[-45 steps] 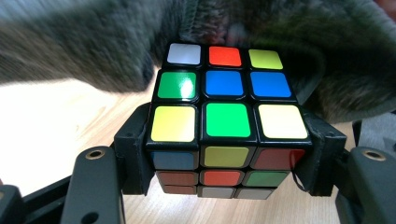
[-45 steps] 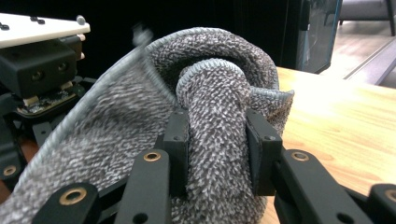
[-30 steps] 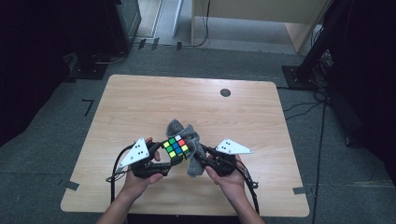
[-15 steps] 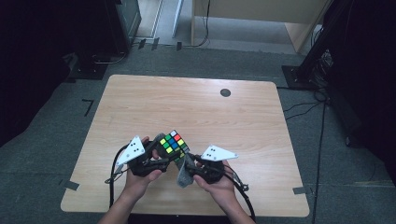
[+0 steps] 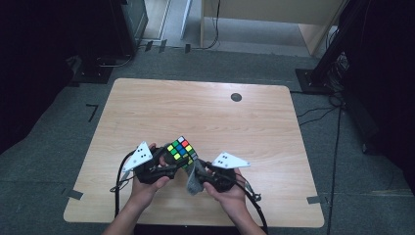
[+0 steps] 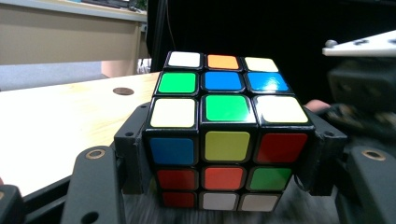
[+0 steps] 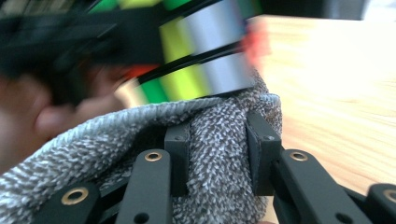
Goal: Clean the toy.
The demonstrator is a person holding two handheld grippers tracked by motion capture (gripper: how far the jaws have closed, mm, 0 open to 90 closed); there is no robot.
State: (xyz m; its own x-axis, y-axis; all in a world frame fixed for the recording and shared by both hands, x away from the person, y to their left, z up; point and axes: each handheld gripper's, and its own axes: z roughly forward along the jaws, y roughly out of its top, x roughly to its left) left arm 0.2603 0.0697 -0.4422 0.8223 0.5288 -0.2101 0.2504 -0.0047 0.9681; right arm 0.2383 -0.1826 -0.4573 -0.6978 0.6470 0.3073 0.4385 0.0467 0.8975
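Left gripper [image 6: 224,186] around corner-tilted puzzle cube [image 6: 224,135], no long axis

this looks like a lab or recording room in an office building. a pale wooden rectangular worktop [image 5: 205,117] with a round dark cable hole [image 5: 236,97] stands alone on grey carpet floor [image 5: 73,147] marked with strips of tape [image 5: 91,111]. black cables [image 5: 337,147] run across the carpet, dark equipment stands [image 5: 333,54] flank the space, and a light wooden desk [image 5: 274,14] sits behind.
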